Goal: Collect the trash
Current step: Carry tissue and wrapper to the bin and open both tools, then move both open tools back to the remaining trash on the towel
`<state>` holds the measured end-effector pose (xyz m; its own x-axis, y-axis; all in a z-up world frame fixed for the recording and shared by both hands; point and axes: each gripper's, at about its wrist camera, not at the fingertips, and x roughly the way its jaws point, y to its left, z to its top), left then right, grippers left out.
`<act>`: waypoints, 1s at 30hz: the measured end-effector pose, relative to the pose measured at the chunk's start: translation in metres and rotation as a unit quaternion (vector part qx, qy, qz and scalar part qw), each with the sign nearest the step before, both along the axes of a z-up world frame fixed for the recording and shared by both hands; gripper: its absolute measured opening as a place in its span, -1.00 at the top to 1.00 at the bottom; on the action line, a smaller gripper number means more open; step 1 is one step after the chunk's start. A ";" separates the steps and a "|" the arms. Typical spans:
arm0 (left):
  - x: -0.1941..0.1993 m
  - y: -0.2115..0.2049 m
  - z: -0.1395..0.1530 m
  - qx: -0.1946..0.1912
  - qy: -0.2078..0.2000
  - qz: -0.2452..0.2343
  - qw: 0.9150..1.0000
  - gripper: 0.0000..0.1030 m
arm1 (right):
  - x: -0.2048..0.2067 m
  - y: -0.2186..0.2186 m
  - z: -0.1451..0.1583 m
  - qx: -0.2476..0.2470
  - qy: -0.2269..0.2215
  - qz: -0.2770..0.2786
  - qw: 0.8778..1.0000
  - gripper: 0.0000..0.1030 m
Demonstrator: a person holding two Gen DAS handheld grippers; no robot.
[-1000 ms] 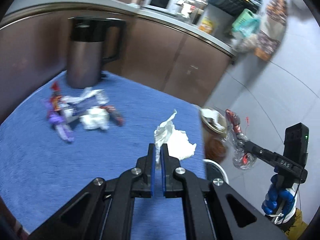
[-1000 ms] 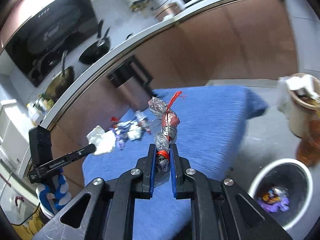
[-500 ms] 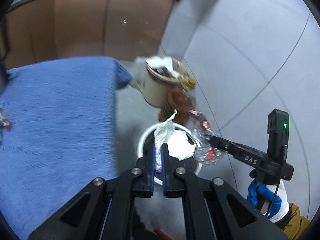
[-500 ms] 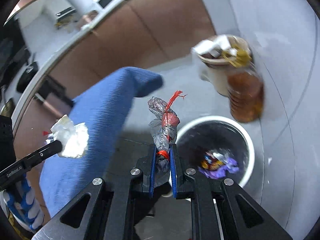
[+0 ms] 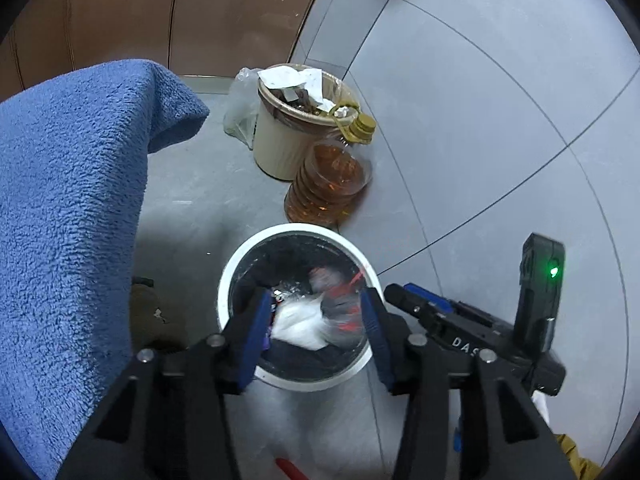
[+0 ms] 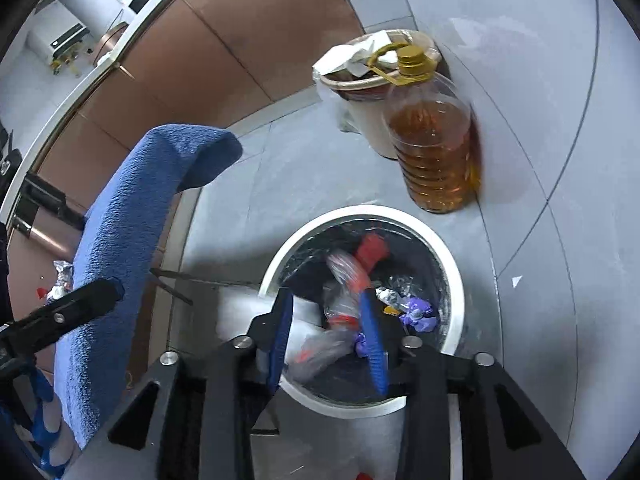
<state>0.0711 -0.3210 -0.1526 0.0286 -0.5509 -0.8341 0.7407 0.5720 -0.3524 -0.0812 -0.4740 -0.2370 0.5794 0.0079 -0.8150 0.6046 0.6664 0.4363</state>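
Left wrist view, nearest: left gripper (image 5: 316, 322), black arms with blue pads, jaws opening, nothing pressed between them. Just beyond, crumpled white tissue (image 5: 298, 326) loose inside the trash bin (image 5: 224, 280), a round white-rimmed bin lined with black plastic. Beside the tissue, motion-blurred, the clear plastic wrapper with red bits (image 5: 340, 304), also in the bin. At right, close alongside, the right gripper (image 5: 404, 298) seen from the side, with a green light on its black housing. At left, a blue terry towel (image 5: 68, 200), thick and nubbly, draped over a table edge. Farther off, a ribbed clear bottle of amber oil (image 5: 328, 188) with a gold cap, touching a cream bucket (image 5: 280, 140) stuffed with paper scraps; grey floor tiles beyond.

Right wrist view only: right gripper (image 6: 328, 336), jaws opening, wrapper (image 6: 344, 280) blurred between the blue pads, not gripped, over the bin (image 6: 452, 280). Deeper in the bin, purple foil wrappers (image 6: 416, 312) and silver foil, unseen from the other side. At left, left gripper (image 6: 100, 292) as a black finger against the towel (image 6: 120, 220), with small wrappers (image 6: 60, 280) at the towel's far edge. Farthest, brown cabinet fronts (image 6: 240, 40) under a pale counter.
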 end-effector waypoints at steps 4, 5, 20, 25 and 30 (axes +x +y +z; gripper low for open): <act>0.001 0.007 0.005 -0.009 -0.002 0.009 1.000 0.10 | -0.001 -0.001 0.001 -0.001 0.000 -0.006 1.000 0.26; 0.001 0.010 0.008 -0.013 -0.005 0.013 1.000 0.10 | -0.001 -0.001 0.003 -0.004 0.000 -0.006 1.000 0.24; -0.001 0.100 0.090 -0.073 -0.127 0.086 0.985 0.10 | 0.009 0.049 0.101 -0.102 -0.061 0.044 0.992 0.16; 0.006 0.151 0.118 -0.097 -0.148 0.129 0.976 0.00 | 0.016 0.083 0.154 -0.133 -0.111 0.074 0.982 0.15; 0.016 0.201 0.139 -0.107 -0.163 0.175 0.965 0.00 | 0.023 0.114 0.192 -0.152 -0.146 0.105 0.972 0.12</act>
